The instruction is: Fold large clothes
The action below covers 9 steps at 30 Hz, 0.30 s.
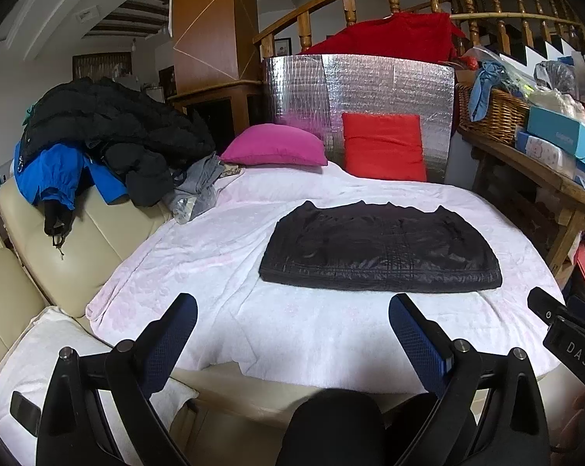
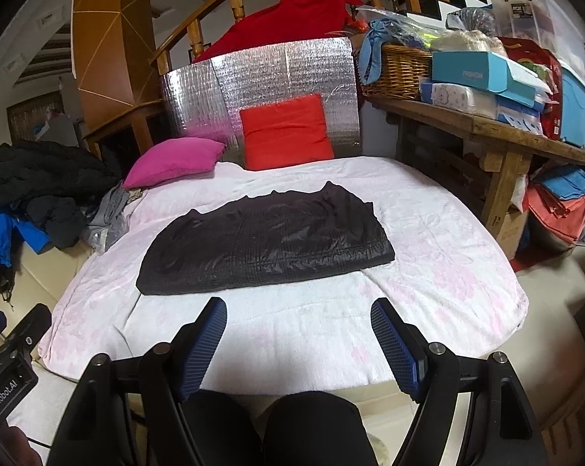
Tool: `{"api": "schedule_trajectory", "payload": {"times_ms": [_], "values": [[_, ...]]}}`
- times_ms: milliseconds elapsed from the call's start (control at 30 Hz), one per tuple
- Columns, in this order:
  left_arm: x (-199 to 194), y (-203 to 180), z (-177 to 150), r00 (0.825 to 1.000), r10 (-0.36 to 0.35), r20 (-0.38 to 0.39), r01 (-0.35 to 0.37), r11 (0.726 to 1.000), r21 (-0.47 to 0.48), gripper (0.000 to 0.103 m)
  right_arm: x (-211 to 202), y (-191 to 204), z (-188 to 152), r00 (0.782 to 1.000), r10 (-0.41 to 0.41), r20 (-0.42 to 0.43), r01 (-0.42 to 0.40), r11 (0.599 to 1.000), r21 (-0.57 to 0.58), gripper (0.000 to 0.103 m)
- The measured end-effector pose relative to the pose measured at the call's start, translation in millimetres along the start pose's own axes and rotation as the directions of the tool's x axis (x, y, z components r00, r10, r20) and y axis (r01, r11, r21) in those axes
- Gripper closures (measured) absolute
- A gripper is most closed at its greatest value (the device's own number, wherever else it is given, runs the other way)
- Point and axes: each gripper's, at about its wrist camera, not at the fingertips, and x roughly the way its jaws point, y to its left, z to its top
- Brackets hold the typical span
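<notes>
A black quilted garment (image 1: 381, 250) lies folded into a flat rectangle on the pale pink blanket (image 1: 222, 256); it also shows in the right wrist view (image 2: 265, 244). My left gripper (image 1: 292, 303) is open and empty, held short of the garment's near edge. My right gripper (image 2: 298, 306) is open and empty, also short of the near edge, above the blanket (image 2: 428, 272). The right gripper's body shows at the far right of the left wrist view (image 1: 564, 330).
A pile of black and blue jackets (image 1: 98, 139) lies on the cream sofa back at left. A magenta cushion (image 1: 276, 145) and a red cushion (image 1: 383, 147) lean on a silver foil panel (image 1: 370, 89). A wooden table (image 2: 486, 124) with boxes and a wicker basket stands at right.
</notes>
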Motion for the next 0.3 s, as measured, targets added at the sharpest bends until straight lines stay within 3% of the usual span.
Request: {"api": "schedule_trajectory", "payload": {"times_ms": [300], "values": [[29.2, -5.6, 16.0, 1.000, 0.014, -0.028, -0.014, 1.000, 0.000, 0.004, 28.8, 0.0, 18.0, 1.000, -0.005, -0.016, 0.006, 1.000, 0.010, 0.023]]}}
